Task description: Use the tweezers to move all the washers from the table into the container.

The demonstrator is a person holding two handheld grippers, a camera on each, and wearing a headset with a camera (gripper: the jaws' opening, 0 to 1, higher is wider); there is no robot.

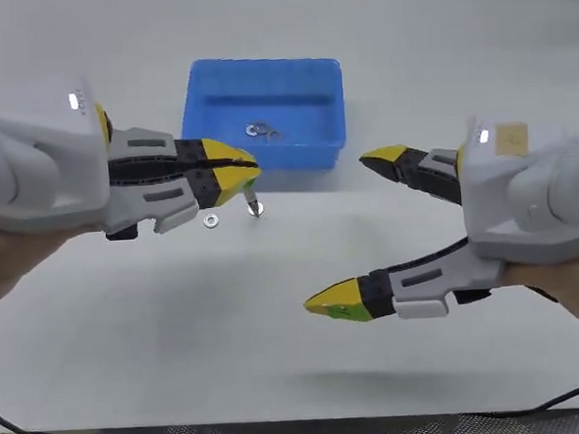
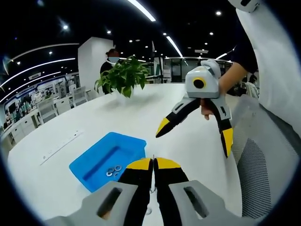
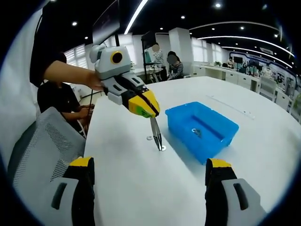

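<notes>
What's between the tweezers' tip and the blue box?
Just bare table between the tweezers and the blue box, as the right gripper view shows.

I work in an open-plan office: long white ceiling light strips, rows of desks with chairs, a leafy green potted plant, a grey mesh office chair.

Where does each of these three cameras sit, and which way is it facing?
Head view: on the person's head, looking down at the table, blue container, left gripper and right gripper.
Left gripper view: on the left gripper, looking past its own shut jaws toward the right gripper.
Right gripper view: on the right gripper, between its open jaws, facing the left gripper's tweezers.
All three share the container.
</notes>
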